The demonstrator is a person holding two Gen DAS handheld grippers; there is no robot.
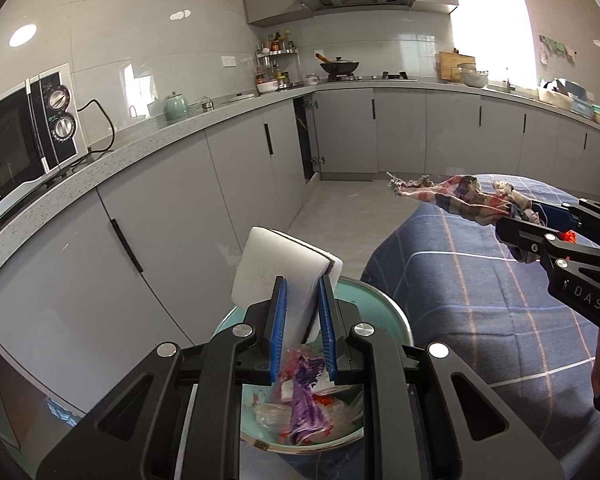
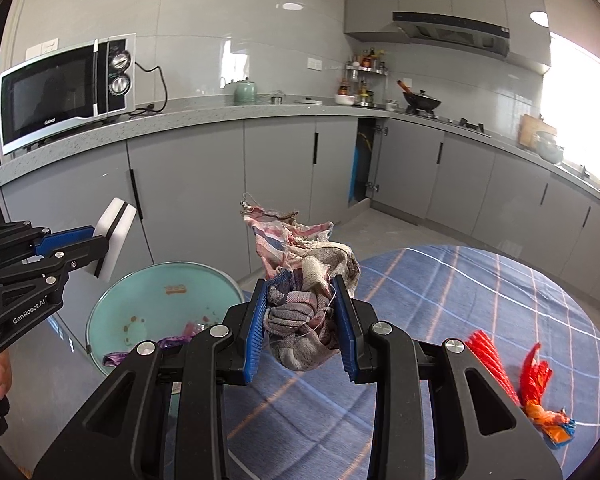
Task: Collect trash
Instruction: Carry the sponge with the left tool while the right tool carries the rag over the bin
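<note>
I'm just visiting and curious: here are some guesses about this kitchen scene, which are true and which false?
1. The left gripper holds a white sponge. True.
2. The right gripper is empty. False: it is closed on a crumpled checked rag.
3. The green bin already has wrappers in it. True.
4. The red wrapper lies in the bin. False: it lies on the blue tablecloth.
5. The microwave stands on the floor. False: it stands on the counter.
</note>
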